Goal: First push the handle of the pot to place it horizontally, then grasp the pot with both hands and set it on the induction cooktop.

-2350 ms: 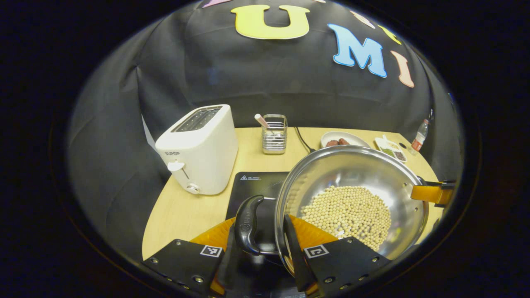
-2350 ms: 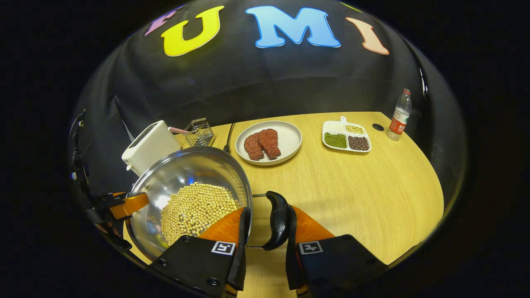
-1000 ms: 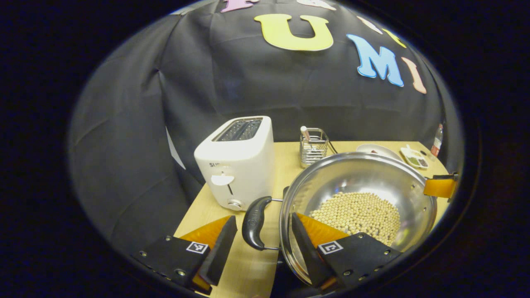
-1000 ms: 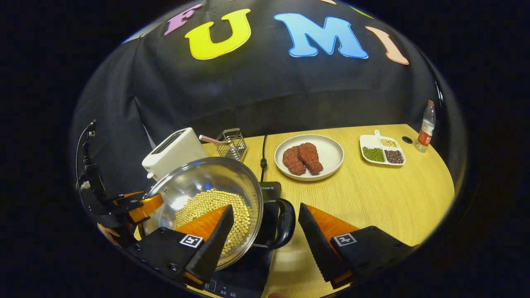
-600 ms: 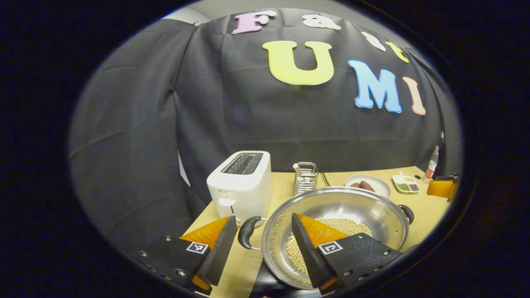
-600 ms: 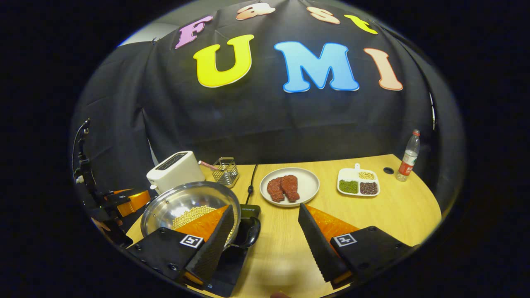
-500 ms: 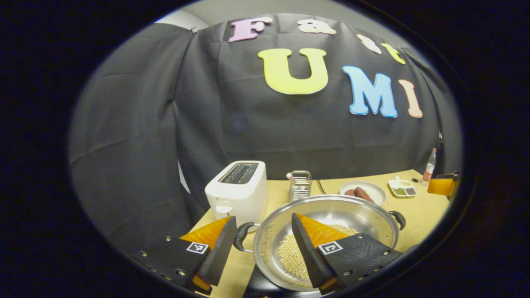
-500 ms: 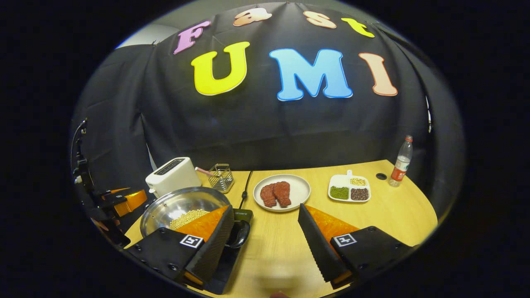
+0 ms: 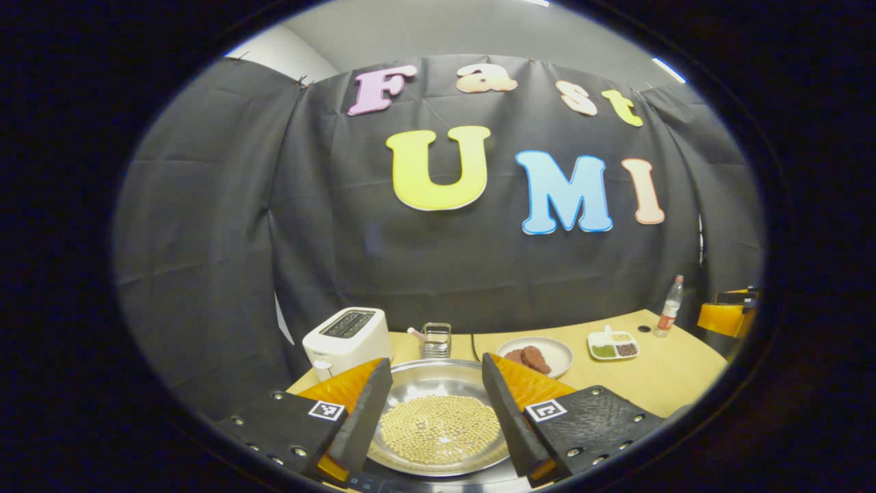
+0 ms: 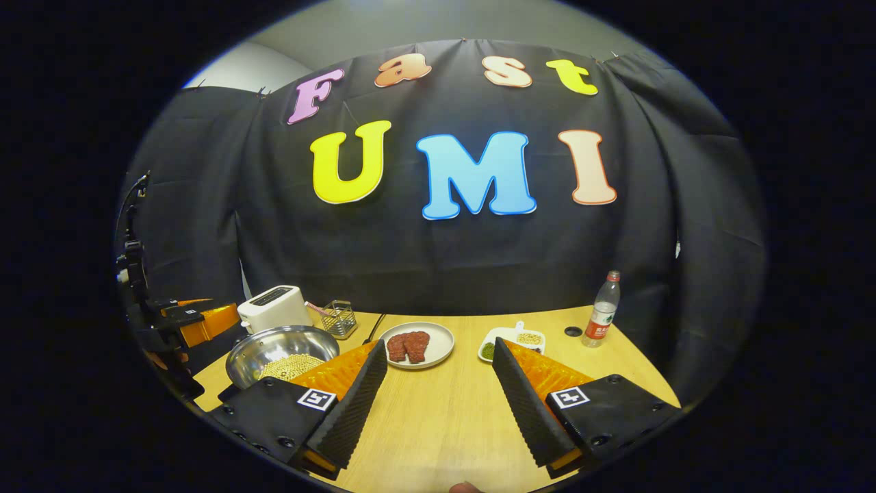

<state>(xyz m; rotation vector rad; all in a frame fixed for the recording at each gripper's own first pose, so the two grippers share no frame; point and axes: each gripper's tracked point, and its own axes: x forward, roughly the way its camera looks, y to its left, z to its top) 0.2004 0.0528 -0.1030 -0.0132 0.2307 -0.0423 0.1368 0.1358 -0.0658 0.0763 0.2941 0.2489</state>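
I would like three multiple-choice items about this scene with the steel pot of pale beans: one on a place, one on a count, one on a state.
1. Where is the white toaster relative to the round steel pot of pale beans?
A. behind it, toward the cloth wall
B. on the round white plate
C. beside the plastic bottle

2. How many red meat pieces lie on the round white plate?
A. none
B. two
C. five

3. In what state is the left gripper?
A. shut on a pot handle
B. shut on the bottle
C. open, holding nothing

Key: 1 A, the toaster stands just past the pot's far rim; 2 B, two pieces lie side by side; 3 C, its fingers stand apart over the pot.
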